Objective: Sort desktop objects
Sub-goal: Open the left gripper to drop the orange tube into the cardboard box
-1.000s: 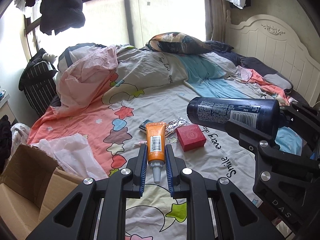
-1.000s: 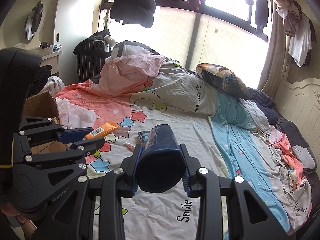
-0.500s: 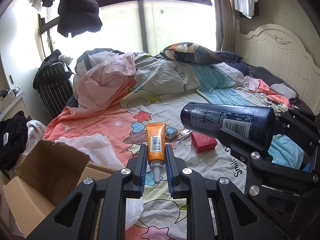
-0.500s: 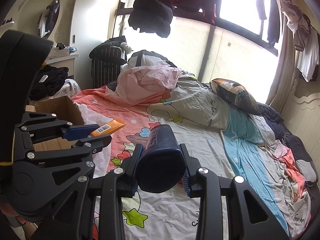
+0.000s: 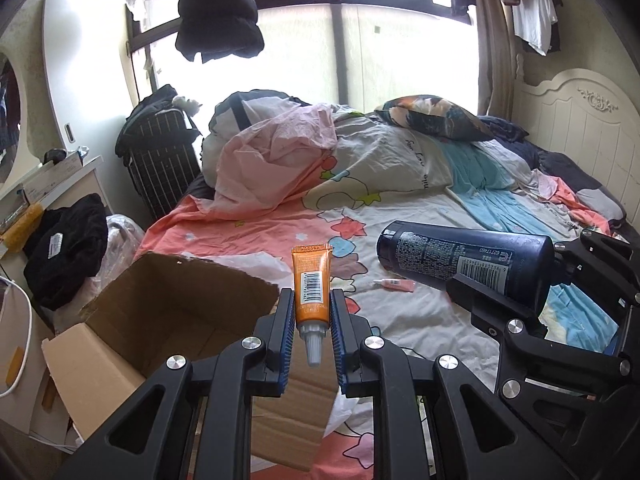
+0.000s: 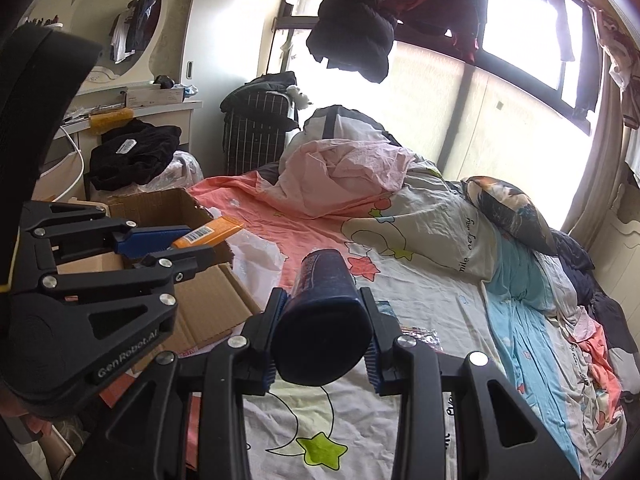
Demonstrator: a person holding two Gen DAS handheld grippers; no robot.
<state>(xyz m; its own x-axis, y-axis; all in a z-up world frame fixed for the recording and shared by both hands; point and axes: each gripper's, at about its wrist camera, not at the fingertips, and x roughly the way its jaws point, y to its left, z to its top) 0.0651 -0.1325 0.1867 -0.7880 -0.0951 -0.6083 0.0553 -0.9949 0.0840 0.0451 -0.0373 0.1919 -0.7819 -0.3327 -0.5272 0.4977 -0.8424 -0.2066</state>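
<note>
Left gripper (image 5: 311,312) fingers are clamping an orange tube (image 5: 311,284) above the cardboard box (image 5: 160,320); right gripper (image 6: 324,334) fingers are gripping a dark blue bottle (image 6: 324,320) over the bed (image 6: 420,320).

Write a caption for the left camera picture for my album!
Left claw carries an orange tube toward a cardboard box beside the bed.

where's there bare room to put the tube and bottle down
The open cardboard box looks free inside. The flat bedsheet beyond the small pink tube is bare too. It is crowded further up the bed, by the heaped pink quilt and the pillow.
</note>
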